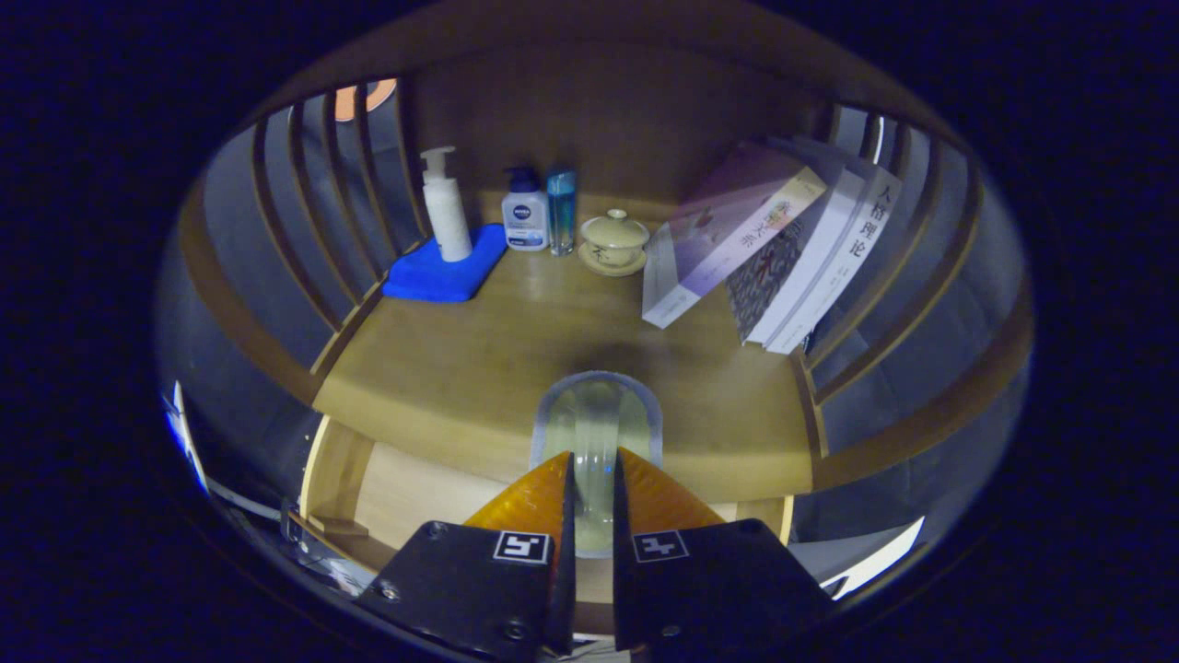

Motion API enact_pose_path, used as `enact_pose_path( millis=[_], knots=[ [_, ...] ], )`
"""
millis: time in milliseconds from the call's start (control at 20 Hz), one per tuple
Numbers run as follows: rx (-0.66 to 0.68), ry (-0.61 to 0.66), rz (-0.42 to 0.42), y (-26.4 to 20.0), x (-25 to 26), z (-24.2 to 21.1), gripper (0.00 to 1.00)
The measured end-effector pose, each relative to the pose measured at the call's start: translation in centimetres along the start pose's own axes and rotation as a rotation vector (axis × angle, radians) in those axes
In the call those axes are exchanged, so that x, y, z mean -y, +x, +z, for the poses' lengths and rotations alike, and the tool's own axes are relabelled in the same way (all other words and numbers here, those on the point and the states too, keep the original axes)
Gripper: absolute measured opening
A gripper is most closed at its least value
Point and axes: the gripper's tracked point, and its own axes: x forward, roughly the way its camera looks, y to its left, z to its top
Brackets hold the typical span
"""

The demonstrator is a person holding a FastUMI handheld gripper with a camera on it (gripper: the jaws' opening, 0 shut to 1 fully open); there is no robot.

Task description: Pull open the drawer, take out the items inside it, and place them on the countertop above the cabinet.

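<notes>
While the gripper (594,479) holds the clear glass (597,419) clamped by its rim between closed jaws above the open drawer (414,488), carry it toward 12 o'clock, lowering it upright onto the bare countertop (479,350), short of the books (764,249).

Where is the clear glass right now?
In the gripper view, the clear glass is pinched between the hand-held gripper's fingers, over the countertop's front edge, above the open drawer.
</notes>
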Motion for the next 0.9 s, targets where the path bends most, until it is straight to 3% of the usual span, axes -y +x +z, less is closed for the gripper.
enact_pose_path(
  millis=[450, 800, 900],
  knots=[
    [-0.036, 0.015, -0.038, 4.9, -0.1, 5.3, 0.19],
    [-0.095, 0.032, -0.030, 8.8, -0.9, 5.6, 0.19],
    [-0.105, 0.035, -0.013, 9.5, -1.3, 5.4, 0.27]
  ],
)
